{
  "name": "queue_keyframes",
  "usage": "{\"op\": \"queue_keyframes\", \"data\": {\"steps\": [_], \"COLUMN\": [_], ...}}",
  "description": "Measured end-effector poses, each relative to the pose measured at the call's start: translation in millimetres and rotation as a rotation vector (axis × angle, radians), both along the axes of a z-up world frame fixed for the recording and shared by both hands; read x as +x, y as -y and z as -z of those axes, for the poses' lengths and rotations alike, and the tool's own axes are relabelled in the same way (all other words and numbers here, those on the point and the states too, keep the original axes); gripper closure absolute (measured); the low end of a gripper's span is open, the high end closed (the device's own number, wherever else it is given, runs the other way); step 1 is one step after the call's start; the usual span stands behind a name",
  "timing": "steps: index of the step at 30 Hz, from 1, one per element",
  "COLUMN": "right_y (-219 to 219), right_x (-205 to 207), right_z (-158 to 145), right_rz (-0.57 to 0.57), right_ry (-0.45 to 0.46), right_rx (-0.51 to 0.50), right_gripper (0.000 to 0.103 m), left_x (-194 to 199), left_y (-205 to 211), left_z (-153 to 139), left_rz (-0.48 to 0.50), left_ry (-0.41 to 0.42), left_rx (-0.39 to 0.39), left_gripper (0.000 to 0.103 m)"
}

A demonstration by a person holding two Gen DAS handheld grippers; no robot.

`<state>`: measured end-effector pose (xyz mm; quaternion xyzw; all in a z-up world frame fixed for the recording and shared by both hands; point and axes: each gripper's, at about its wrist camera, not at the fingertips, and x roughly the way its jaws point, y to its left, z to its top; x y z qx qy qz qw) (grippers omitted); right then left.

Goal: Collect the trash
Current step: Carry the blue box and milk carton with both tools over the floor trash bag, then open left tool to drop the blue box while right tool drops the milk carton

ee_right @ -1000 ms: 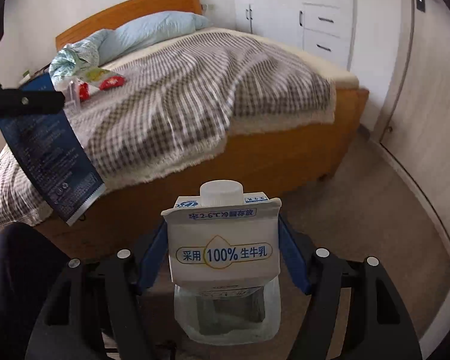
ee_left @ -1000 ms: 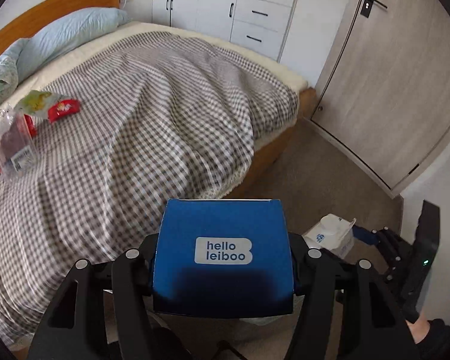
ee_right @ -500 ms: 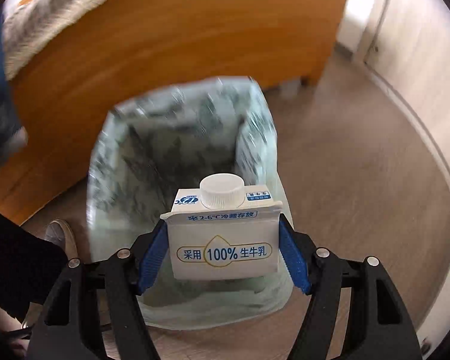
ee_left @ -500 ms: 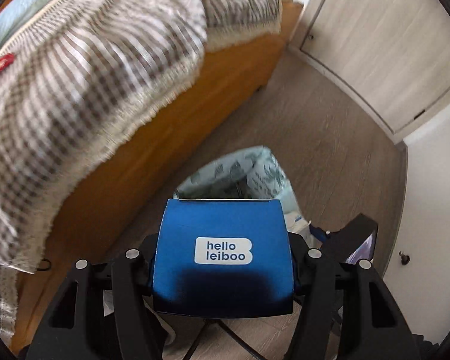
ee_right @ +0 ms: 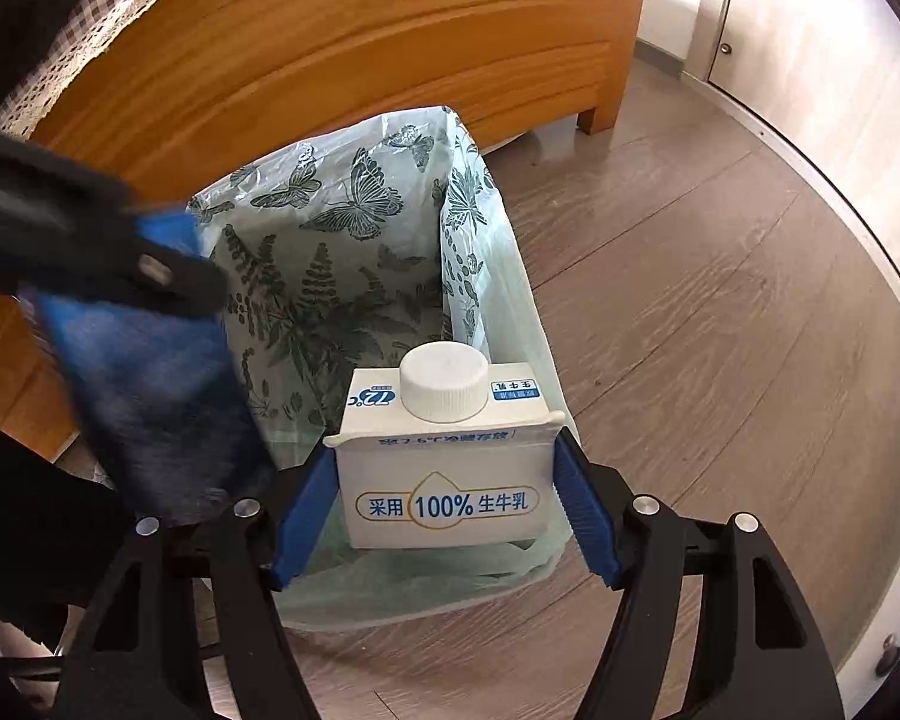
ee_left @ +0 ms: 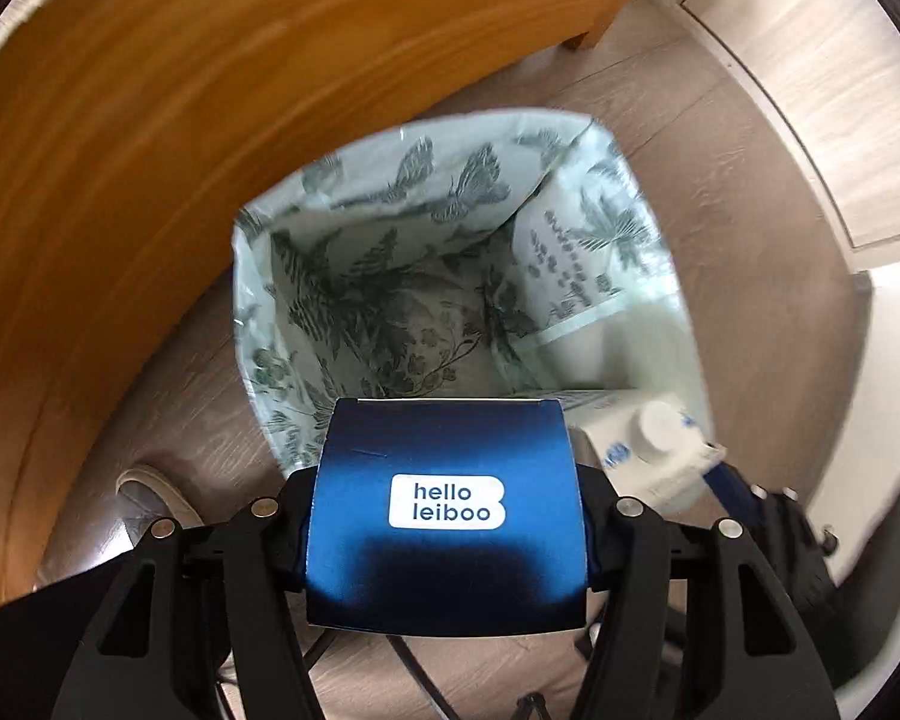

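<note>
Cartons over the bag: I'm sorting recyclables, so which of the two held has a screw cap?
The white milk carton in the right gripper; the blue box in the left gripper shows none.

A bedroom in a home is shown. A wooden bed frame [ee_right: 342, 54] fills the upper left of the right wrist view, with a checked, lace-edged bedspread [ee_right: 90, 18] hung over it. Wood-look flooring [ee_right: 720, 312] is spread below, pale cupboard doors [ee_right: 822, 60] are seen at upper right, and a butterfly-printed bin liner [ee_right: 342, 252] stands centrally.
</note>
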<state>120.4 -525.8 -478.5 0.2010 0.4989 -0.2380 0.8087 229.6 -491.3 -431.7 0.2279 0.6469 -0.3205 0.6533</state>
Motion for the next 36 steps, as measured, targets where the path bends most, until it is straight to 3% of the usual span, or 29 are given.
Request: {"op": "queue_keyframes", "data": {"steps": [4,13,18,23,32,36], "right_y": [4,4,2,-8,-17,-20], "right_x": [1,-1,-3,-4,-6,-5], "right_z": [0,1,-1,-12,-52,-76], "right_rz": [0.022,0.017,0.007,-0.019,-0.022,-0.039], "right_ry": [0.015,0.019,0.014,-0.006,0.029,0.028], "right_rx": [0.014,0.049,0.049,-0.001,-0.026,-0.054], "right_gripper": [0.036,0.036,0.036,0.030,0.030,0.030], "left_x": [-11,-6,-5,3,13,32], "left_y": [-1,-23,-33,-41,-47,-53], "left_z": [17,53,52,30,-17,-40], "left_rz": [-0.026,-0.114,-0.131,-0.159,-0.119,-0.179], "left_ry": [0.061,-0.153,-0.154,-0.104,-0.008,0.051], "left_rx": [0.003,0.157,0.180,0.177,0.141,0.138], "left_gripper": [0.043,0.030,0.030,0.029,0.024,0.022]}}
